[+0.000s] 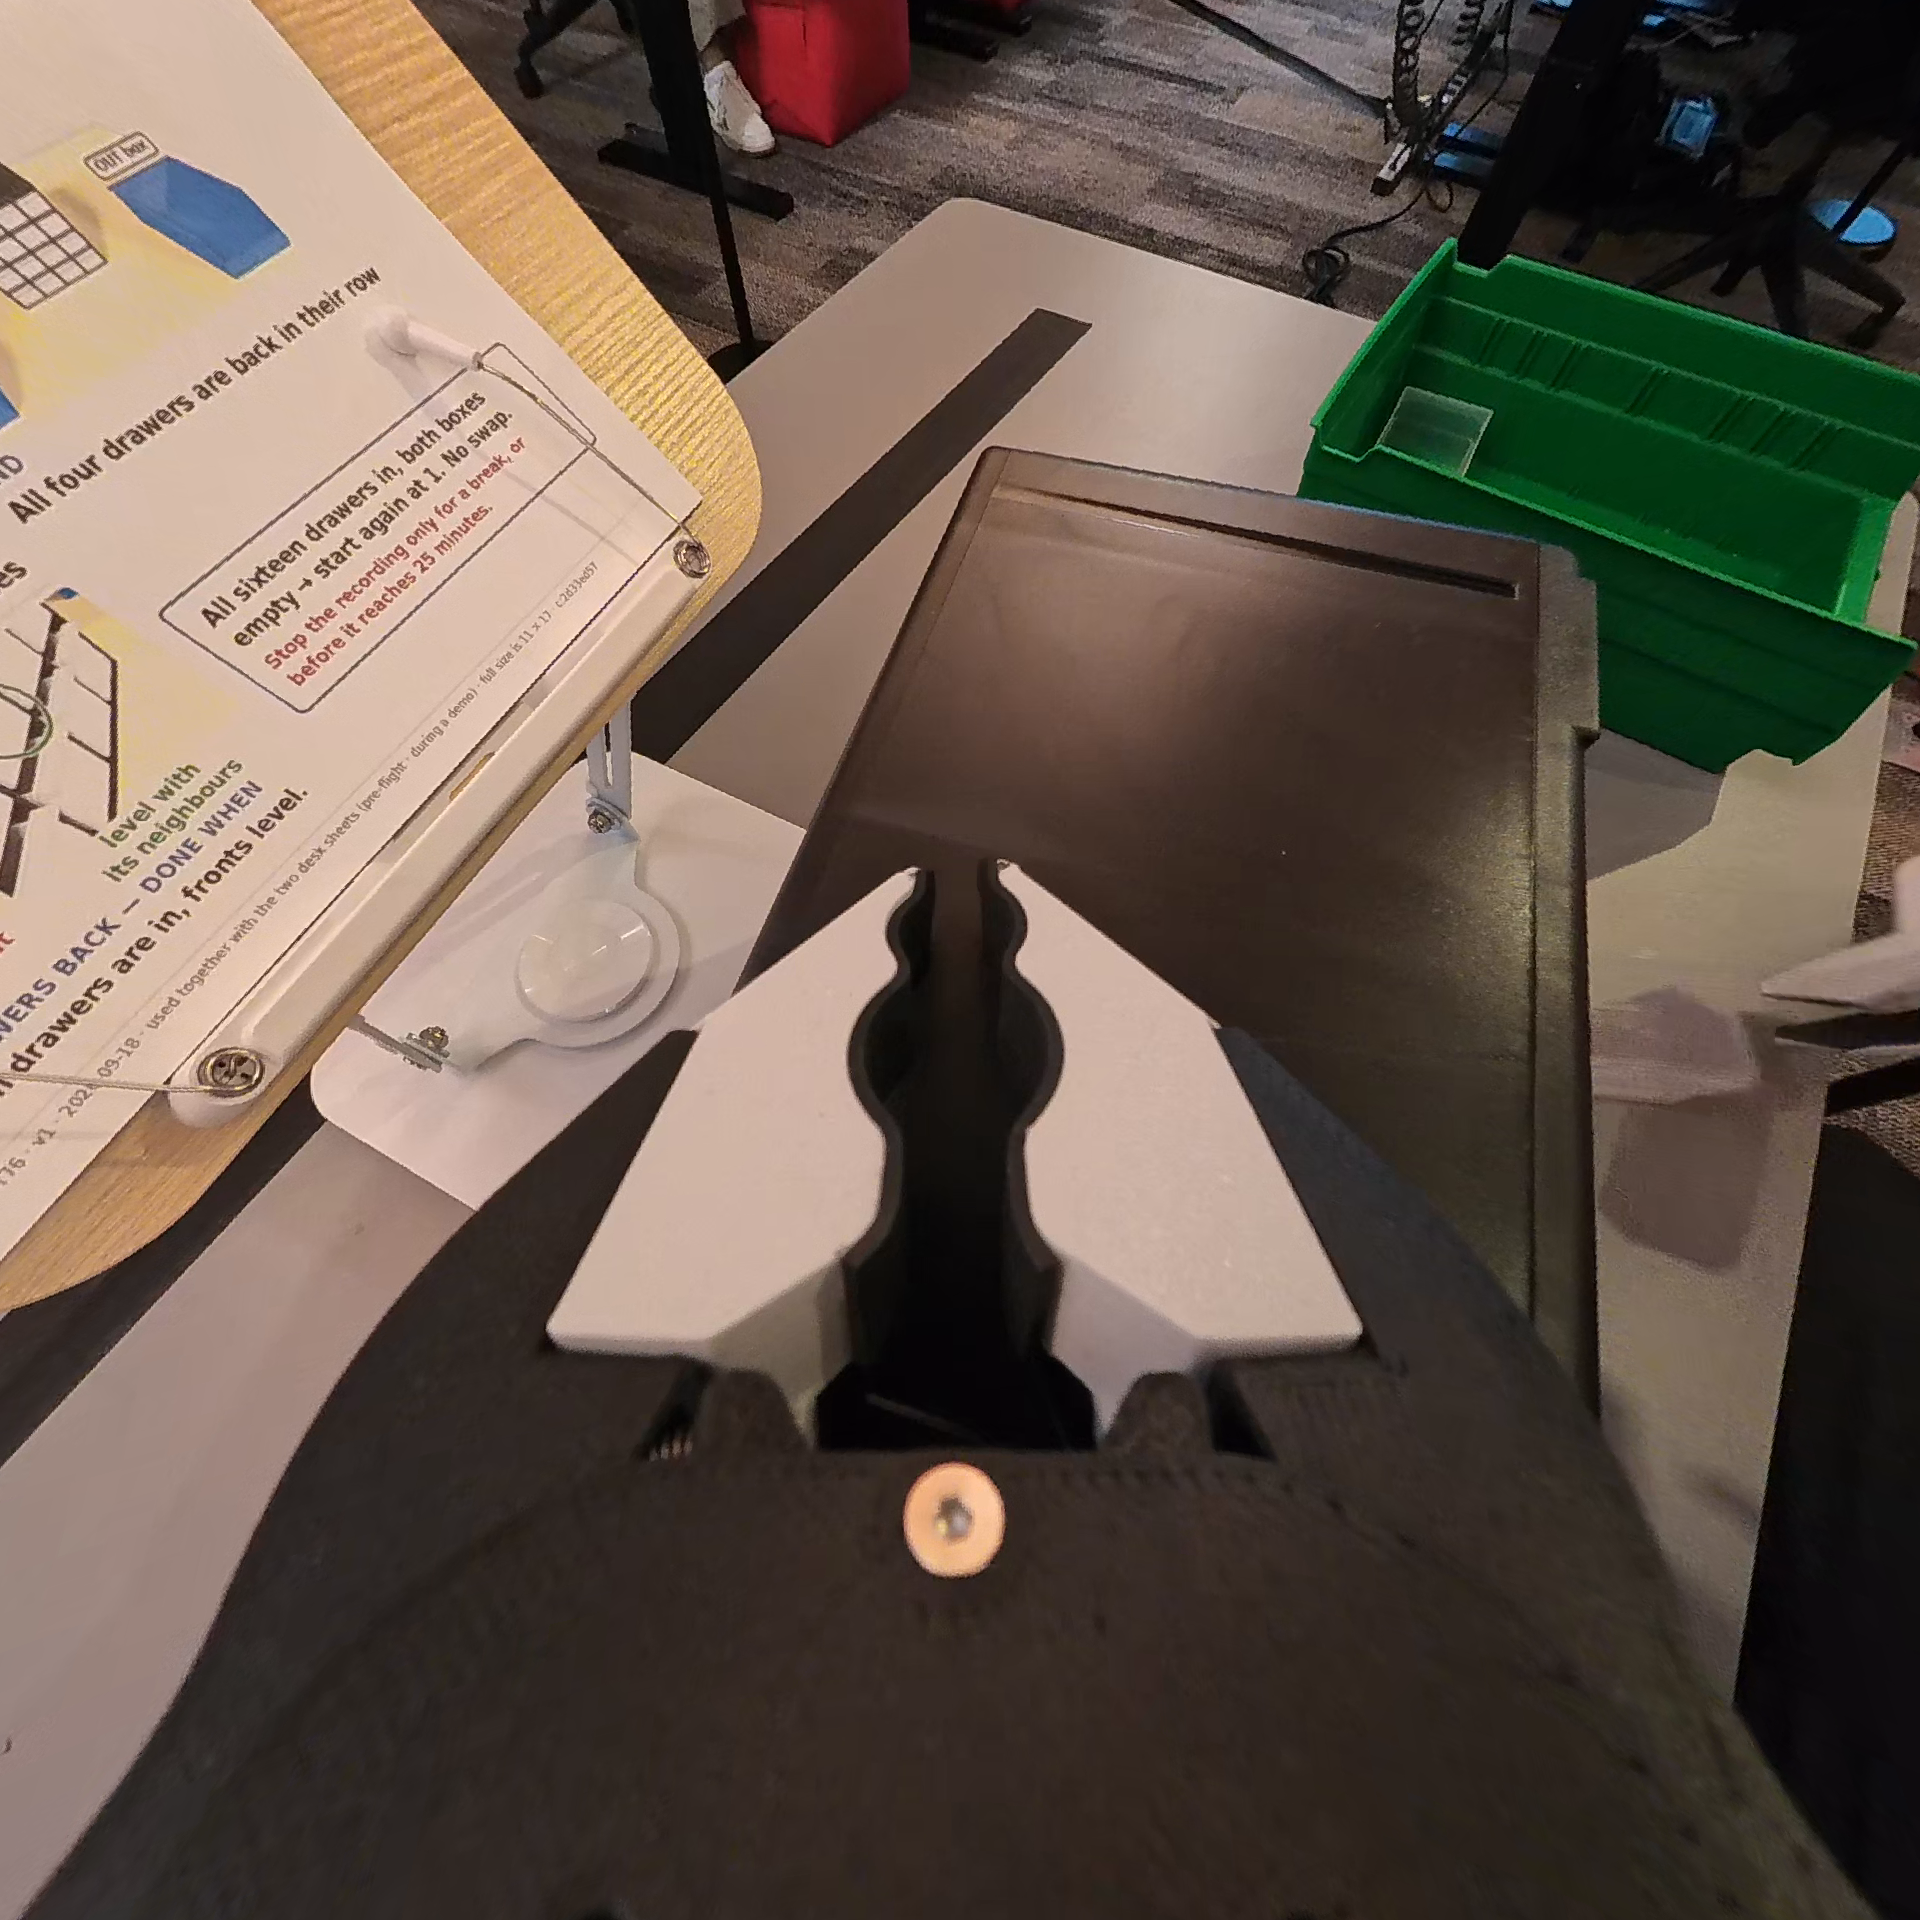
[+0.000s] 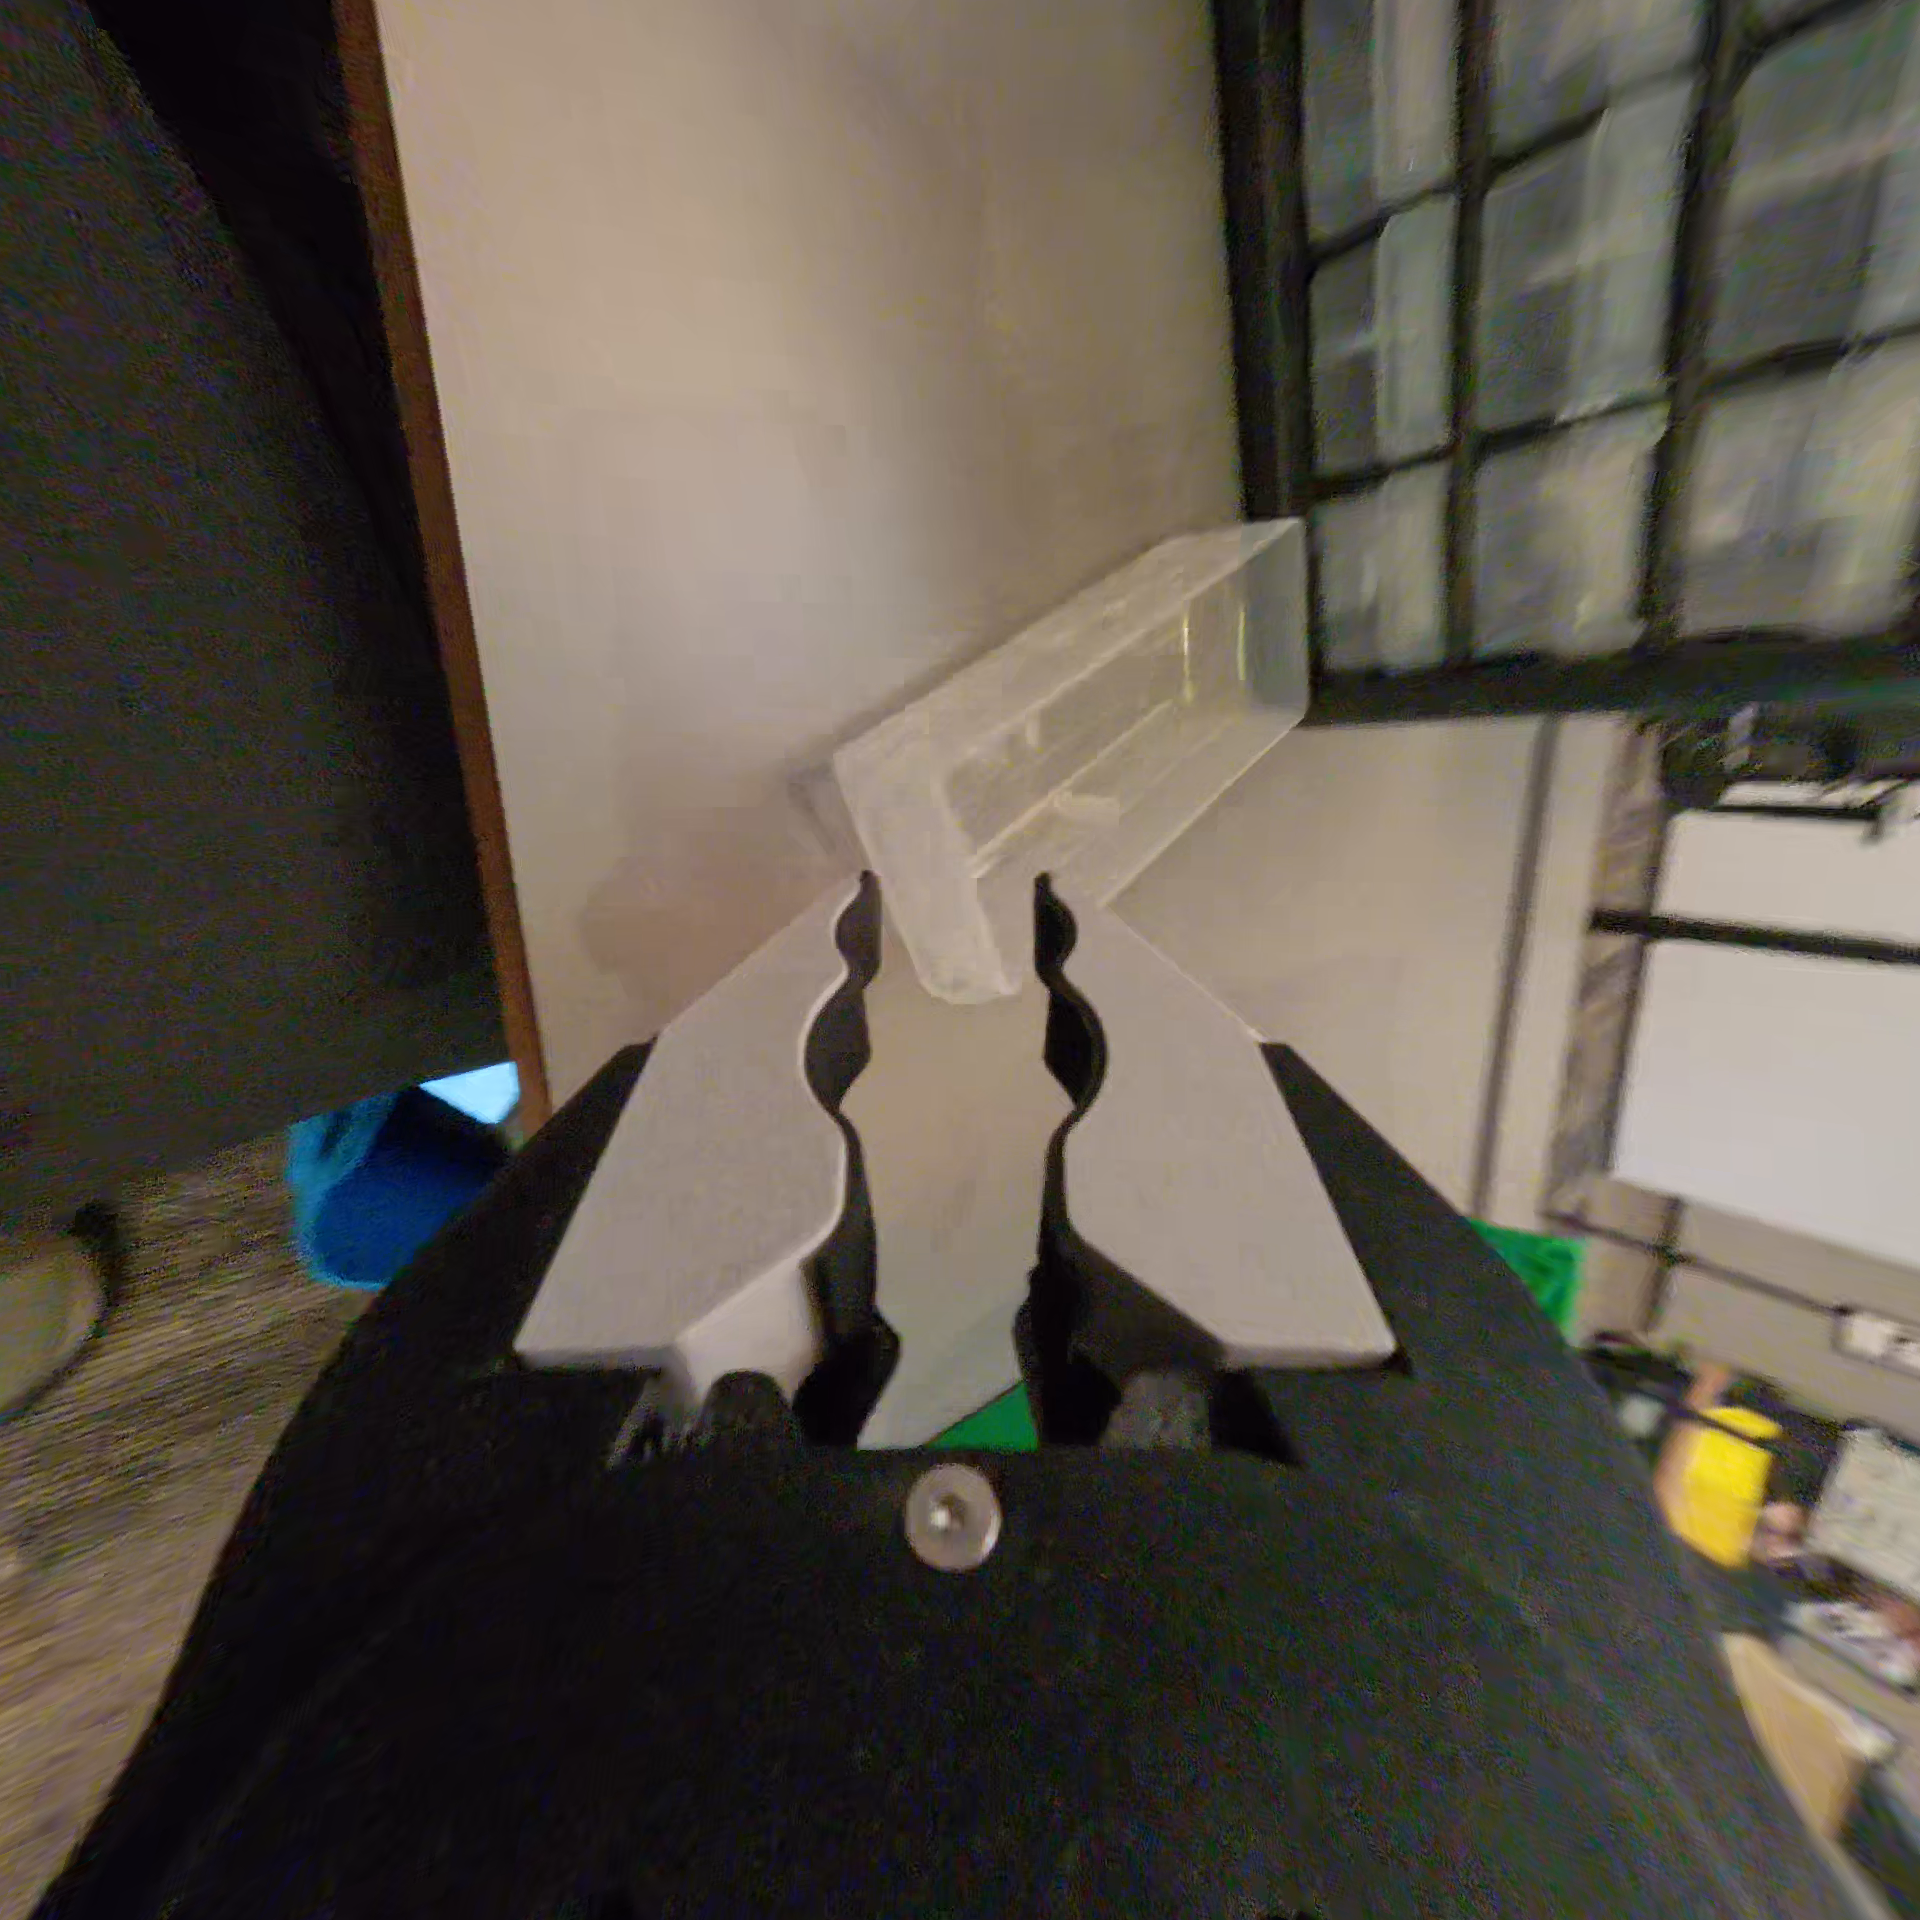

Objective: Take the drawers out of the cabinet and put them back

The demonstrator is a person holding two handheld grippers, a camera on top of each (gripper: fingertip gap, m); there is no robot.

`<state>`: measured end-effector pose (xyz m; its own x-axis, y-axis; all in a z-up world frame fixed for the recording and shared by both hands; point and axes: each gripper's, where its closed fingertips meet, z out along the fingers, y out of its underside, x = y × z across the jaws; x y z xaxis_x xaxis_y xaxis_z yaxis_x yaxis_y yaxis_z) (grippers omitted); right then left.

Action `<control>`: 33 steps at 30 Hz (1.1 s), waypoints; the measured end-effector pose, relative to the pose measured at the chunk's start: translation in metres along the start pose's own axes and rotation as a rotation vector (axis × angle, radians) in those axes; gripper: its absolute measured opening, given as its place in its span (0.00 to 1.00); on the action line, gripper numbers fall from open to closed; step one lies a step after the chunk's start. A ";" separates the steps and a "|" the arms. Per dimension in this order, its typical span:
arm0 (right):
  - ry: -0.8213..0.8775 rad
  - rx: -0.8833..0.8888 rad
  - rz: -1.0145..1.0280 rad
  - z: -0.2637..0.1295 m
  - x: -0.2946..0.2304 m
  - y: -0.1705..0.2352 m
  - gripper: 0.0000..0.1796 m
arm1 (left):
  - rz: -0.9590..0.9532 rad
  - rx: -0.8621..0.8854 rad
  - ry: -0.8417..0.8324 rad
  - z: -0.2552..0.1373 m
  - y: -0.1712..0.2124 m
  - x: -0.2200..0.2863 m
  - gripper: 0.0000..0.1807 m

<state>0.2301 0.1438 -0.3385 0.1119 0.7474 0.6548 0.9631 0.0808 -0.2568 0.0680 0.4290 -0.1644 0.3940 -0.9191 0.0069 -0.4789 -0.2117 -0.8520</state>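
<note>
The black drawer cabinet (image 1: 1226,748) stands on the grey table, seen from above in the left wrist view. My left gripper (image 1: 958,873) sits at the near edge of its top with the fingers almost together and nothing between them. My right gripper (image 2: 951,883) is shut on the end of a clear plastic drawer (image 2: 1091,727), held tilted in the air beside the cabinet's front grid of clear drawers (image 2: 1558,312). It also shows blurred at the right edge of the left wrist view (image 1: 1849,987), with the drawer (image 1: 1673,1049) beside the cabinet.
A green bin (image 1: 1662,582) stands behind the cabinet to the right, with one clear drawer (image 1: 1439,426) in it. A printed instruction sheet on a wooden stand (image 1: 260,520) fills the left. A blue bin (image 2: 384,1195) shows low at the left of the right wrist view.
</note>
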 end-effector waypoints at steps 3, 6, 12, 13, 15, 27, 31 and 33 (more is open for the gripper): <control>-0.078 0.009 0.206 -0.001 0.001 -0.001 0.28 | -0.001 0.002 0.000 0.000 0.000 0.000 0.05; -0.138 0.037 0.516 0.002 0.020 -0.017 0.43 | -0.001 0.000 0.002 0.000 0.000 0.000 0.05; -0.193 -0.083 0.748 0.053 0.045 -0.014 0.46 | -0.002 0.002 -0.001 0.000 0.000 0.000 0.05; -0.208 -0.113 0.764 0.062 0.046 -0.009 0.45 | -0.001 0.003 -0.002 0.000 0.000 0.000 0.05; -0.279 -0.183 0.795 0.077 0.038 0.001 0.47 | -0.002 0.003 -0.001 0.000 0.000 0.000 0.05; -0.324 -0.098 0.685 0.026 0.074 0.013 0.33 | 0.004 0.005 0.008 -0.001 0.000 0.001 0.05; -0.099 -0.129 0.580 -0.040 0.146 0.077 0.33 | 0.003 0.004 0.007 0.000 0.000 0.001 0.05; -0.058 -0.269 0.522 -0.060 0.164 0.133 0.33 | 0.002 0.004 0.006 0.000 0.000 0.001 0.05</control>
<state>0.3912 0.2376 -0.2229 0.5812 0.6790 0.4485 0.8135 -0.4715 -0.3404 0.0683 0.4281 -0.1640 0.3879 -0.9216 0.0083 -0.4766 -0.2083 -0.8541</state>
